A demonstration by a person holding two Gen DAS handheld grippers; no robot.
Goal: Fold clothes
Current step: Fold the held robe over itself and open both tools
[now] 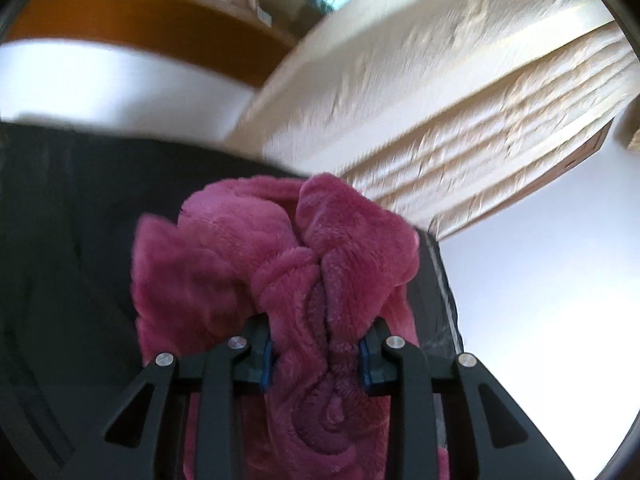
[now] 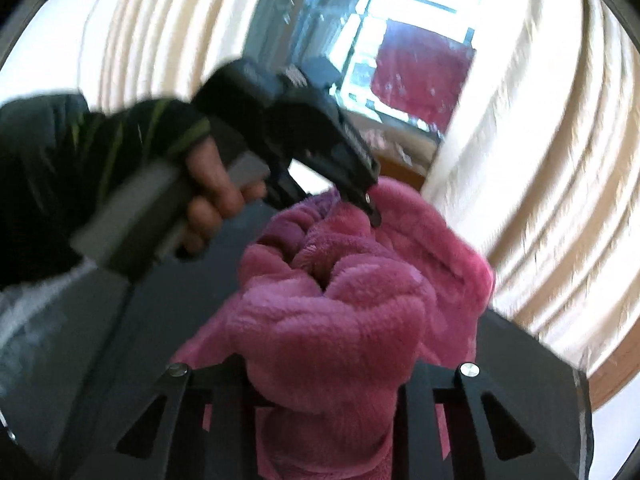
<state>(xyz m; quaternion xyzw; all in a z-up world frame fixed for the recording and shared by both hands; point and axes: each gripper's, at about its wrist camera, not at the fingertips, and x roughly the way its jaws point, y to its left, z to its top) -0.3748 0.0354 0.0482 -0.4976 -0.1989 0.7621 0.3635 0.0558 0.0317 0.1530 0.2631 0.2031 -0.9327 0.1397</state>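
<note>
Cream pleated curtains (image 2: 552, 168) and a bright window (image 2: 400, 28) back a dark table surface (image 1: 72, 240), all smeared by motion blur. A bunched pink fleece garment (image 1: 280, 264) is held above it. The left gripper (image 1: 316, 364) pinches a thick fold between its blue pads. The right gripper (image 2: 320, 396) has fleece heaped over its fingertips, so its grip cannot be told.
</note>
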